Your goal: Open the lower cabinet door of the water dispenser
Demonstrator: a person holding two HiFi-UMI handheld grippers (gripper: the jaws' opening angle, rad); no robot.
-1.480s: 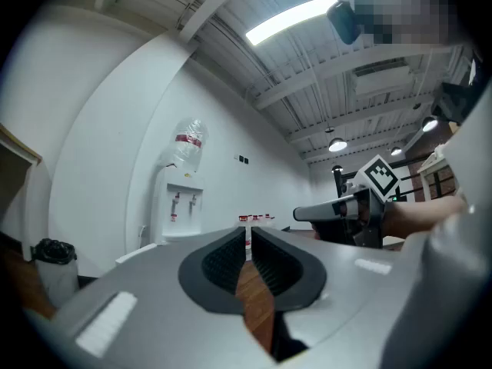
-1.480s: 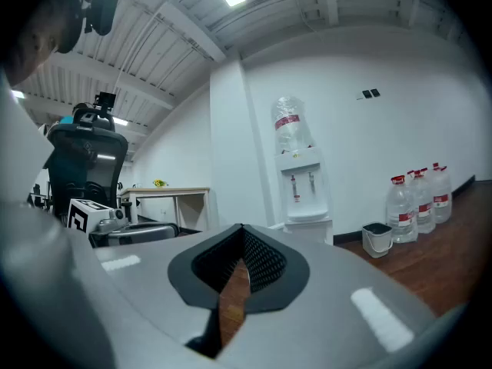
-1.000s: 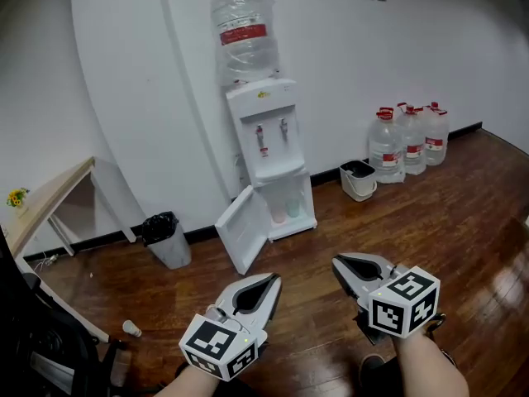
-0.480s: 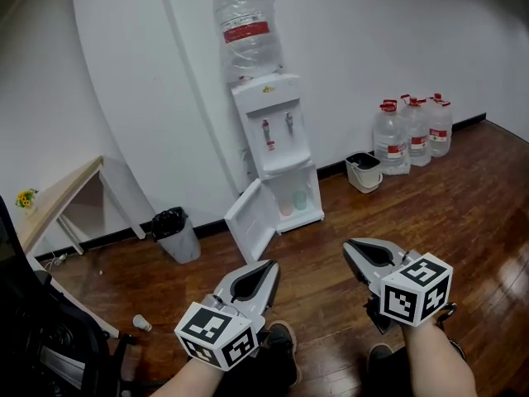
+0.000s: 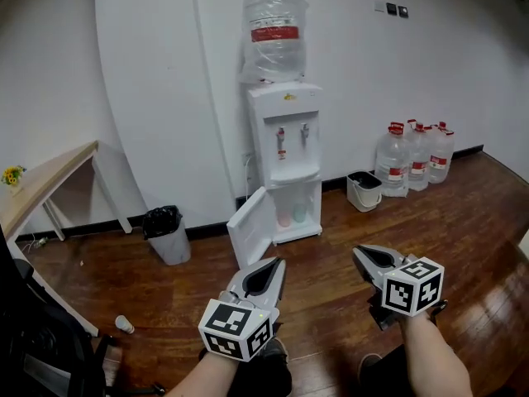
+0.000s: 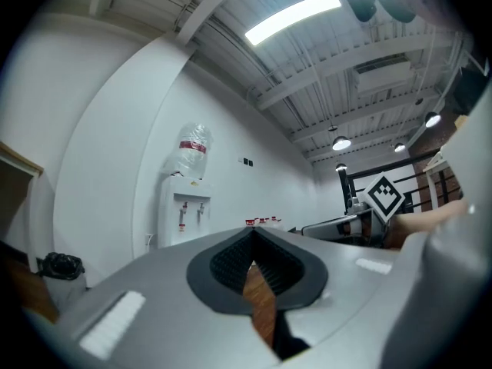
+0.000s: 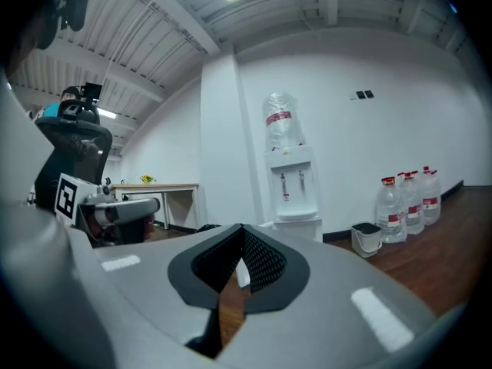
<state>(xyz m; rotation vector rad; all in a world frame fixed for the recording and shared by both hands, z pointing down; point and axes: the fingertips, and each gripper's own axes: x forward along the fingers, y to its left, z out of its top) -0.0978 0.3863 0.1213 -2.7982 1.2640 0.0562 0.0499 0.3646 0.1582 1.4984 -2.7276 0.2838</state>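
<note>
The white water dispenser stands against the wall with a clear bottle on top. Its lower cabinet door stands swung open to the left, and cups show inside the cabinet. Both grippers hover low over the wooden floor, well short of the dispenser and touching nothing. My left gripper is shut and empty; its own view shows the tips meeting, with the dispenser far off. My right gripper is shut and empty too, pointing level toward the dispenser.
A black-bagged bin stands left of the open door. A small white bin and several water jugs line the wall to the right. A wooden table, a black chair and a paper cup are at the left.
The head view has swung, so the dispenser now sits further right and more upright. Both grippers have shifted a little across the frame and stay shut. The door stands open as before.
</note>
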